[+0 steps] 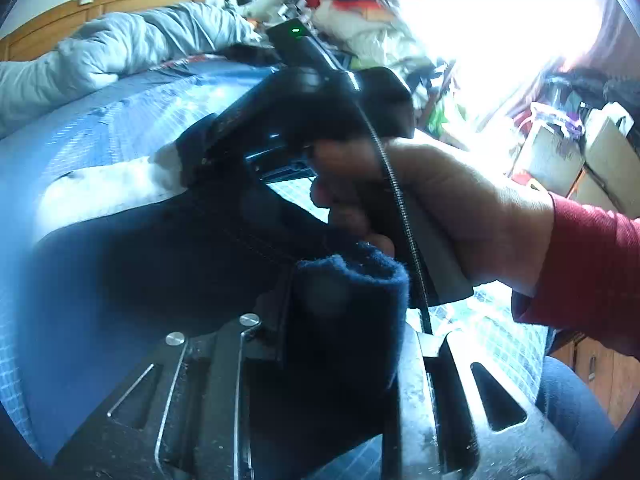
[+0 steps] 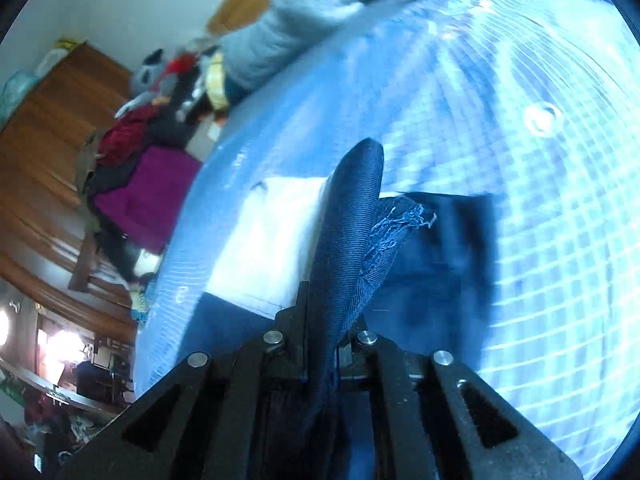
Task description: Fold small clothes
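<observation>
A dark navy garment [image 1: 168, 248] is lifted off the blue checked bed [image 1: 120, 112]. My left gripper [image 1: 344, 284] is shut on a thick fold of it, and the cloth hides the fingertips. A hand in a red sleeve [image 1: 592, 264] holds my right gripper [image 1: 192, 156] just beyond, shut on another edge of the same garment. In the right wrist view, my right gripper [image 2: 328, 316] clamps a navy fold with a frayed edge [image 2: 360, 216]; the rest of the garment [image 2: 444, 256] lies on the sheet. A white garment [image 2: 268, 236] lies flat beneath and beside it.
A grey duvet [image 1: 136, 44] is bunched at the head of the bed by a wooden headboard [image 1: 132, 0]. Piled clothes and boxes [image 1: 560, 152] stand beside a bright window. A purple garment pile [image 2: 152, 192] and a wooden wardrobe [image 2: 52, 128] flank the bed.
</observation>
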### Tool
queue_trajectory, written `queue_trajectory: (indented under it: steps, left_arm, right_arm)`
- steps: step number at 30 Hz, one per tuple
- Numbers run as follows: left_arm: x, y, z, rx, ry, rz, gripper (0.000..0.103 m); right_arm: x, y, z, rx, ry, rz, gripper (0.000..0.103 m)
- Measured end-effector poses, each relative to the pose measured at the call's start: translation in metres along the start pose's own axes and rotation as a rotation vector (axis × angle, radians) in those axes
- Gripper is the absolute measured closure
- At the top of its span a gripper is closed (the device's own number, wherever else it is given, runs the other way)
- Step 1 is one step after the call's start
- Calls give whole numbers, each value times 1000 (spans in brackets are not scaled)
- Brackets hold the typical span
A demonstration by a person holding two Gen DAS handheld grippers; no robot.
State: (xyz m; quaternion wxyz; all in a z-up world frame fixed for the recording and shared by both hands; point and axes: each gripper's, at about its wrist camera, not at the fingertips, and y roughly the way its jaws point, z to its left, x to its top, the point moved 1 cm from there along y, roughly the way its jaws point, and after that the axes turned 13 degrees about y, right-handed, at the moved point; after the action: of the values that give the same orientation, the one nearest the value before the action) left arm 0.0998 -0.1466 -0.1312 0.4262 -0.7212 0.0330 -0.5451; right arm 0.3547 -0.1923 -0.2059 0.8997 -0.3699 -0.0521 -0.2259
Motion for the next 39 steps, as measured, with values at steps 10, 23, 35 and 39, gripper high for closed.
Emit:
queue_trajectory:
  steps: [10, 23, 35, 39]
  left_arm:
    - [-19, 3, -30, -29, -3, 100, 55]
    - [-122, -185, -38, 340, -132, 32, 45]
    - [-130, -143, -8, 356, -149, 122, 46]
    - [-135, -137, 4, 366, -168, 137, 43]
  right_arm:
    - [20, 15, -68, 79, 90, 78, 87]
    - [-97, -95, -45, 132, 64, 121, 42]
    - [-121, -98, -1, -89, -183, 102, 53]
    - [-121, -78, -19, -149, -145, 164, 62]
